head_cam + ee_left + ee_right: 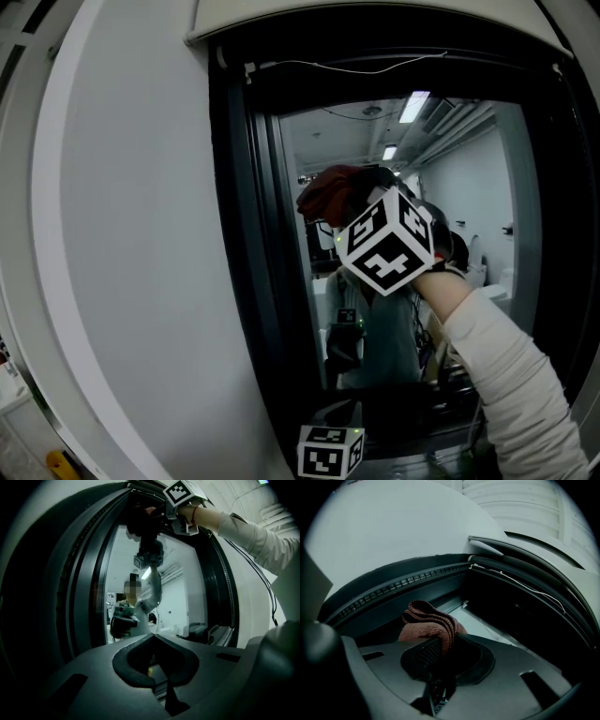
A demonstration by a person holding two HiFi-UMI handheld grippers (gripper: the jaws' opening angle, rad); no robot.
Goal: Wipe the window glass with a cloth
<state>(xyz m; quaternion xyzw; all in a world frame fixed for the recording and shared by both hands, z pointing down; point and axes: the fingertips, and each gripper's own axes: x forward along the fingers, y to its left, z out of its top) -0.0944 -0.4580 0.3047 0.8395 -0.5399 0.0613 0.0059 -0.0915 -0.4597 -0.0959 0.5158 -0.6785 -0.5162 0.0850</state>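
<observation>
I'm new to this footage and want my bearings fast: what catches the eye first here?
The reddish-brown cloth stands out, clamped in the right gripper and held high at the window glass, near the upper left of its dark frame. The left gripper sits low by the bottom of the window, jaws together on nothing.
</observation>
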